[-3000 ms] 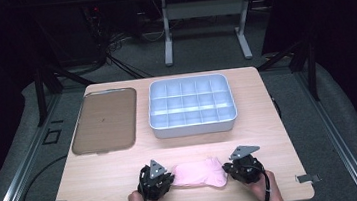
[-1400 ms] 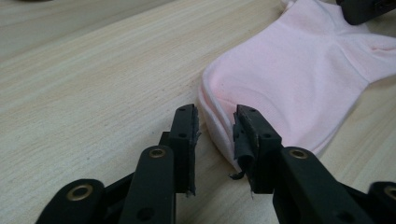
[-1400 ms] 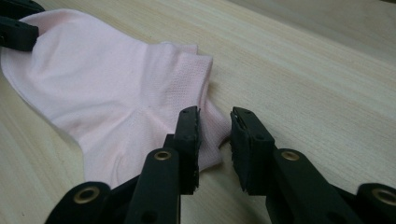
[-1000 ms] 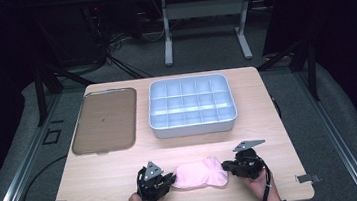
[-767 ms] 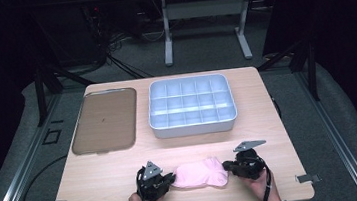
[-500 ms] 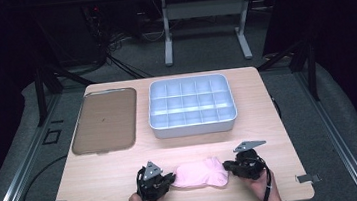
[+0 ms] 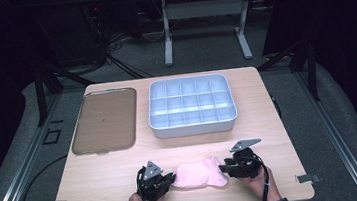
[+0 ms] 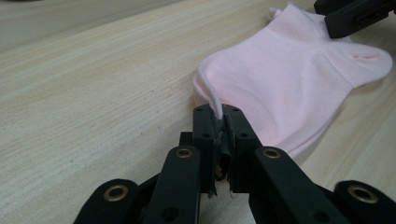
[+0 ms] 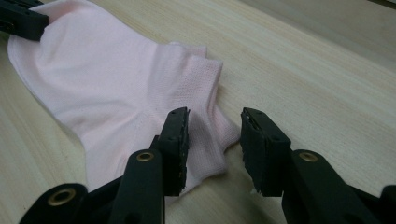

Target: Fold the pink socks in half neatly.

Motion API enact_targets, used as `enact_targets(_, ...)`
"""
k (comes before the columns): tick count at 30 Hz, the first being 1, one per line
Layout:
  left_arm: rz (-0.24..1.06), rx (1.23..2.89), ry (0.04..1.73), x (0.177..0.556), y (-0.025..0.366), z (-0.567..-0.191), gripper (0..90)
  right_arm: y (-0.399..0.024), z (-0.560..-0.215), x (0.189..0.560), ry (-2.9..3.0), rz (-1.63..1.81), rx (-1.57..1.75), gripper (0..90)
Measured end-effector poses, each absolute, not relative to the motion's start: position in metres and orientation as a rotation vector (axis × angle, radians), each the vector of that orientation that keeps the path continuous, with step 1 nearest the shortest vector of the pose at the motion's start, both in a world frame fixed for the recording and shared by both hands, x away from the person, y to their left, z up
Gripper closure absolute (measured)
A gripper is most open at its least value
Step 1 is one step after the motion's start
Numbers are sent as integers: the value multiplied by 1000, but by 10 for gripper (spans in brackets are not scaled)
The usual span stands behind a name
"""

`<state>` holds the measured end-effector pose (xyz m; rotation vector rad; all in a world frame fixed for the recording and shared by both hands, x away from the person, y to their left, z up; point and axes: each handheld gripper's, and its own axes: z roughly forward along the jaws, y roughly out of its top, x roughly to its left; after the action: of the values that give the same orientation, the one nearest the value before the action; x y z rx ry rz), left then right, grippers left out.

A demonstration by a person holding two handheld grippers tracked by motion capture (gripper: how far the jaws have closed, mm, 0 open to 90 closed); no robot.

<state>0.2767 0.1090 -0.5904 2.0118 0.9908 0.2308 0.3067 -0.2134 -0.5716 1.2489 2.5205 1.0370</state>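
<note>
Pink sock [image 7: 198, 174] lies flat near the front edge of the table [image 7: 269, 121], between the two grippers. Left gripper [image 8: 218, 116] is clamped on a thin fold at the sock's edge. Right gripper [image 9: 212, 140] has just been opening; jaws parted, sock end between them, pads off the cloth. Judgement: light, limp knit, will sag and stretch; best pinched at cuff or toe edges.

Both grippers are held low near the table's front edge. The left gripper [image 7: 156, 181] is clamped tight; the right gripper's [image 7: 242, 163] jaws have just been opening.
</note>
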Motion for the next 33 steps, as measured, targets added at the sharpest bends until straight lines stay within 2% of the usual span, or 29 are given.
enact_targets(6,237,2014,988,277,109,-590,844,-214,-572,306,2535,1031,1234,756)
enact_targets(11,239,2015,988,277,109,-590,844,-215,-572,307,2552,1031,1257,816)
enact_targets(19,246,2020,982,276,108,-590,844,-214,-570,303,2523,1036,1271,834)
enact_targets(33,248,2023,982,276,108,-590,844,-202,-529,289,2498,1028,1259,832)
